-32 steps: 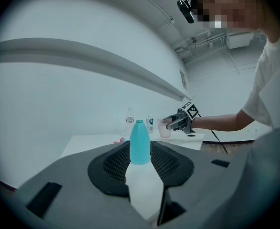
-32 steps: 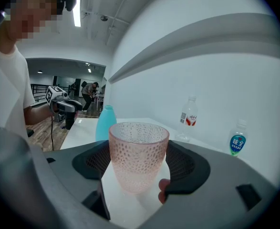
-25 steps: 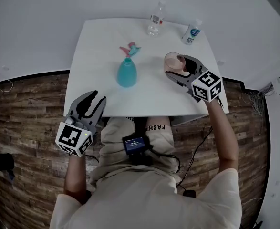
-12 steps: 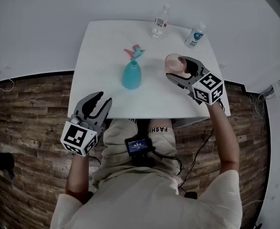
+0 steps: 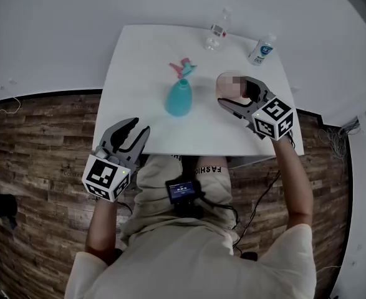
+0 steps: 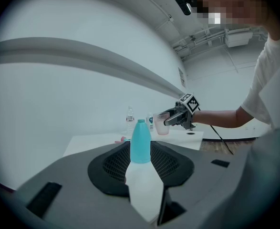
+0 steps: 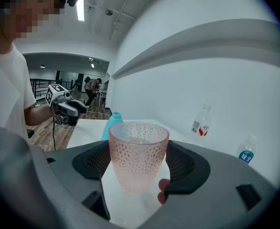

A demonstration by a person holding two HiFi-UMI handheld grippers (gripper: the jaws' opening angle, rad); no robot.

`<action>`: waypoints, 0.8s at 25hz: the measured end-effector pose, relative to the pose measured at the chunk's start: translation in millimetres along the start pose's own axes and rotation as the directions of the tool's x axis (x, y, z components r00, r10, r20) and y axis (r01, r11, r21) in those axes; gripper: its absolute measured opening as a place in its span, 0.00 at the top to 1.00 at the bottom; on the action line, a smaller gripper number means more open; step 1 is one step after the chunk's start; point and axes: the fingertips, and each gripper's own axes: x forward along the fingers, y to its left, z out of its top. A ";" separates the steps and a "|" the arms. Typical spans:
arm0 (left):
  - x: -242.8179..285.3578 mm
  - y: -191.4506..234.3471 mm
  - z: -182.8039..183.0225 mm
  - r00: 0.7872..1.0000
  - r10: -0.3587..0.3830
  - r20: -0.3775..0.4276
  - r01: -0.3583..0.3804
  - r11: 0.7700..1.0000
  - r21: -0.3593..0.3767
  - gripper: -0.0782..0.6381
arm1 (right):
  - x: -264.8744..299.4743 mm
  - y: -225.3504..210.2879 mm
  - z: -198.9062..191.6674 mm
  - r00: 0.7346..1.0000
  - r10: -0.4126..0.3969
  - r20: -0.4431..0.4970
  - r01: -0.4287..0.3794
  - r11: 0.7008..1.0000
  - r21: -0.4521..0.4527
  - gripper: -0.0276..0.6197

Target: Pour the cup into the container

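**Right gripper (image 5: 234, 92) grips the pink cup (image 5: 228, 81), right of the teal container (image 5: 179, 98)**

We see the right gripper closed on the cup over the right part of the white counter (image 5: 139, 61). Its two dark jaws press against the cup's sides. The cup stands upright between them, mouth up, and is made of pink glass with a dimpled wall. We cannot tell whether its base touches the counter or whether anything is inside it. In the right gripper view, a fingertip (image 7: 164, 189) shows just beside the right-hand jaw.

The container is a teal bottle with an open neck, standing upright near the middle of the counter. It is to the left of the cup and apart from it. Just beyond it, on the far side, a pink and teal spray head (image 5: 183, 68) lies on the counter, separate from the container.

The left gripper (image 5: 139, 127) is off the counter, just outside its near left corner and over the wooden floor (image 5: 33, 154). Its jaws stand apart with nothing held between them. The left gripper view looks along them straight at the container, with the cup and the right gripper farther off to the right.

Two more things stand upright along the far edge of the counter. One is a clear bottle (image 5: 218, 30) with a red and white label. To its right, near the far right corner, is a smaller bottle (image 5: 262, 48) with a blue label. Both are well apart from the cup and the container
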 end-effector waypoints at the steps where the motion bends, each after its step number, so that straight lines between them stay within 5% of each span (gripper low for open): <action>1: 0.0 0.9 -0.6 1.000 0.002 -0.003 -0.002 1.000 -0.001 0.69 | 1.0 0.8 1.1 1.000 0.003 0.000 -0.003 1.000 -0.003 0.40; 20: 8.5 -1.3 4.5 1.000 -0.026 -0.006 0.026 1.000 0.010 0.69 | 14.1 11.6 21.1 0.998 -0.021 -0.052 0.016 0.994 -0.109 0.40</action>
